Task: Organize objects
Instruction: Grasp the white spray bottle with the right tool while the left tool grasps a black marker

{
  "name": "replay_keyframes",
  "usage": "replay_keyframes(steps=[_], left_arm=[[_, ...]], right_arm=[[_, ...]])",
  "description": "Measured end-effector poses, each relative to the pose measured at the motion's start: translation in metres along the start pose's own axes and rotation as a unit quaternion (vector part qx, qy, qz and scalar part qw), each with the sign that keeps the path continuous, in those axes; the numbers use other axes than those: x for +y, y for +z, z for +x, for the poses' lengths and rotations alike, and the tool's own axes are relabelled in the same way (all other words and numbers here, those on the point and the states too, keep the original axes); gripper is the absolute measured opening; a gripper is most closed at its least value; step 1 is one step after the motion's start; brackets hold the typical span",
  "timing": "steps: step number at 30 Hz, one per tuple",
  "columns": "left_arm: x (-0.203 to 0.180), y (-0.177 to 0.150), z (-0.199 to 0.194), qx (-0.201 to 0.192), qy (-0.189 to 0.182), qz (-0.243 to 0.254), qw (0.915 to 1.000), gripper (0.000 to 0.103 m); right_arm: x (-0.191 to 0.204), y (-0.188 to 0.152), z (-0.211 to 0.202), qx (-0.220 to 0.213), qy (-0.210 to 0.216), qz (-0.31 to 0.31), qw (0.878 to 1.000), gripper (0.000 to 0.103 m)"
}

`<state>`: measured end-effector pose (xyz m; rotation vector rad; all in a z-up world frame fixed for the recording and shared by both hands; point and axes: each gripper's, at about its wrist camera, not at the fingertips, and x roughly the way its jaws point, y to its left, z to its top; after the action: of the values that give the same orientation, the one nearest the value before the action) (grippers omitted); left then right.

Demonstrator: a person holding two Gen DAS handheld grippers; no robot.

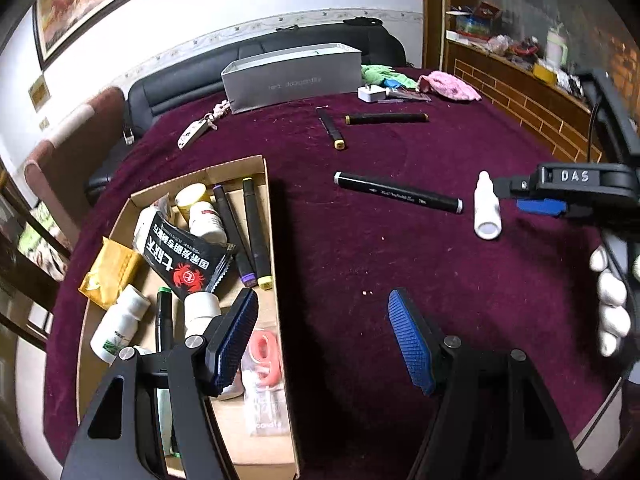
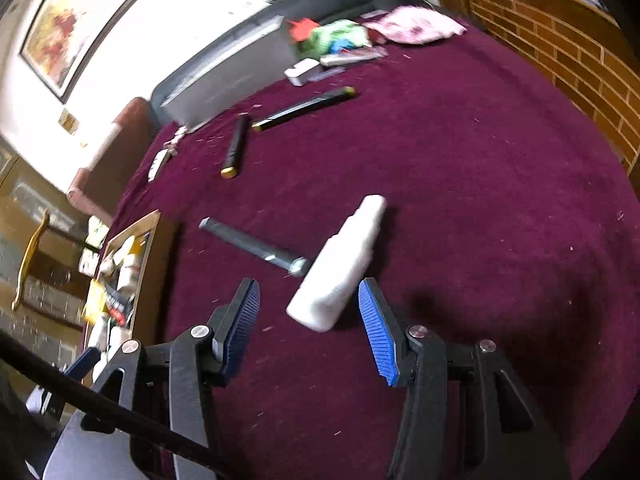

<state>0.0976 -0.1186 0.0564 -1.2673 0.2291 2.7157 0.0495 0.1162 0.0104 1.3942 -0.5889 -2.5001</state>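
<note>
A white dropper bottle (image 2: 340, 260) lies on the dark red tablecloth (image 2: 480, 200). Its base sits between the tips of my right gripper (image 2: 308, 286), which is open, with a gap at each pad. A black marker (image 2: 252, 246) lies just left of the bottle. In the left wrist view the same bottle (image 1: 487, 208) and marker (image 1: 398, 192) lie to the right, with the right gripper (image 1: 516, 196) beside the bottle. My left gripper (image 1: 322, 294) is open and empty, at the right wall of a cardboard box (image 1: 276, 280) that holds several bottles, markers and packets.
Two more markers (image 1: 332, 128) (image 1: 386, 119) lie farther back. Beyond them stand a grey box (image 1: 292, 76), keys (image 1: 200, 130), a white charger (image 1: 372, 93) and a pink cloth (image 1: 448, 86). A gloved hand (image 1: 612, 300) holds the right gripper. A brick-patterned wall (image 2: 580, 52) is on the right.
</note>
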Motion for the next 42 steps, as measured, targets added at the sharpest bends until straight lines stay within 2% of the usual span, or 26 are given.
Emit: replay_keyframes(steps=[4, 6, 9, 13, 14, 15, 18, 22, 27, 30, 37, 40, 42], left_arm=[[0.016, 0.003, 0.004, -0.001, -0.035, -0.049, 0.9982, 0.062], [0.025, 0.005, 0.006, 0.0, -0.056, -0.078, 0.9954, 0.062], [0.033, 0.008, 0.007, -0.001, -0.069, -0.101, 0.9925, 0.062], [0.032, 0.013, 0.009, -0.003, -0.08, -0.11, 0.9907, 0.062], [0.031, 0.015, 0.009, -0.002, -0.084, -0.11, 0.9904, 0.062], [0.028, 0.017, 0.011, -0.001, -0.088, -0.109, 0.9902, 0.062], [0.019, 0.026, 0.015, 0.002, -0.103, -0.105, 0.9892, 0.062], [0.006, 0.041, 0.027, 0.011, -0.124, -0.106, 0.9866, 0.062], [-0.009, 0.06, 0.06, 0.038, -0.134, -0.116, 0.9835, 0.062], [-0.012, 0.071, 0.084, 0.058, -0.127, -0.131, 0.9815, 0.061], [-0.025, 0.089, 0.127, 0.091, -0.079, -0.14, 0.9829, 0.061], [-0.036, 0.092, 0.142, 0.106, -0.063, -0.135, 0.9831, 0.061], [-0.046, 0.096, 0.146, 0.102, -0.046, -0.114, 0.9872, 0.061]], right_arm=[[-0.016, 0.011, 0.016, 0.025, 0.0, 0.034, 0.999, 0.05], [-0.016, 0.013, 0.023, 0.031, 0.0, 0.036, 0.999, 0.05], [-0.005, 0.014, 0.033, 0.034, -0.004, 0.026, 0.999, 0.05], [0.009, 0.017, 0.044, 0.031, -0.031, -0.006, 0.999, 0.05], [0.012, 0.017, 0.046, 0.029, -0.042, -0.016, 0.999, 0.047], [0.017, 0.017, 0.048, 0.028, -0.056, -0.03, 0.998, 0.038], [0.02, 0.016, 0.049, 0.029, -0.073, -0.055, 0.995, 0.028], [0.013, 0.016, 0.043, 0.024, -0.087, -0.062, 0.994, 0.027], [-0.012, 0.021, 0.033, 0.013, -0.089, -0.039, 0.995, 0.027], [-0.027, 0.022, 0.029, 0.005, -0.075, -0.022, 0.997, 0.027], [-0.034, 0.019, 0.028, -0.021, -0.046, -0.022, 0.998, 0.027], [-0.036, 0.018, 0.028, -0.032, -0.034, -0.022, 0.999, 0.027], [-0.039, 0.018, 0.028, -0.036, -0.023, -0.019, 0.999, 0.027]])
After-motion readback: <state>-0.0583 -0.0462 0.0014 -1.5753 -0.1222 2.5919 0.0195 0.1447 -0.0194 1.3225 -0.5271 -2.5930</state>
